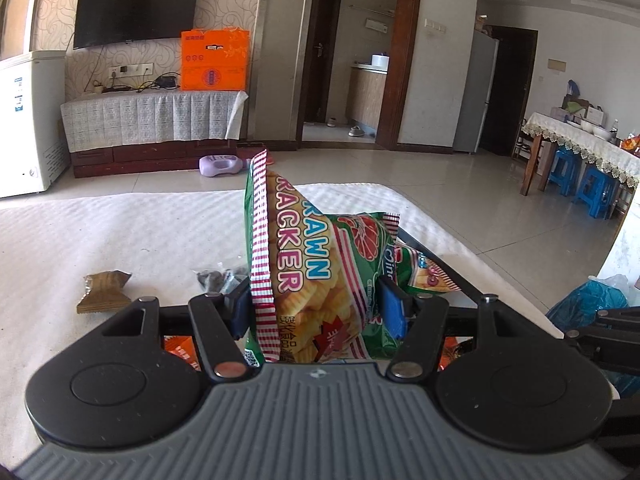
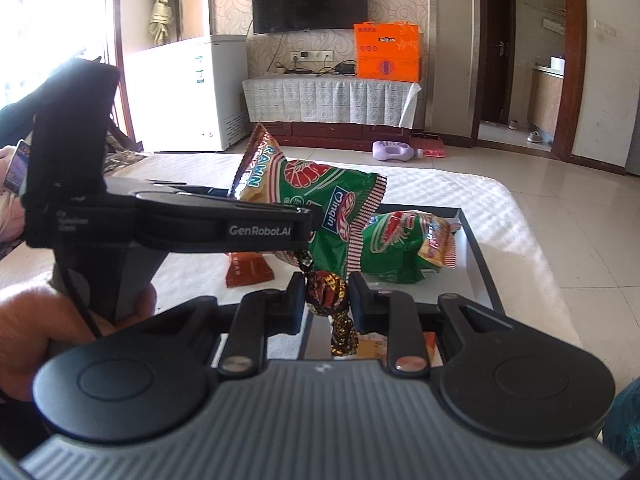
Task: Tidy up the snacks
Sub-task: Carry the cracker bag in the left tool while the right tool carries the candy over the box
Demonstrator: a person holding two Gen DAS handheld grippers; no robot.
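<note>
Fingers of my left gripper (image 1: 316,304) clamp the green prawn-cracker bag (image 1: 308,280), lifted above the black-rimmed tray (image 2: 476,256) on the white table; my right gripper (image 2: 326,300) pinches a dark foil-wrapped candy (image 2: 326,294) near it.

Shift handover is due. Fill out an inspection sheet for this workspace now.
Surface: white textured cover, with a black tray on it.
Job's things: prawn cracker bag held up by the left claw; second green bag in the tray; wrapped candy in the right claw.
Clutter: tan wafer packet, dark candies, orange packet.
Grippers: both closed on their items.
Cables: black lead by the hand.
Surroundings: TV, orange box, freezer.
</note>
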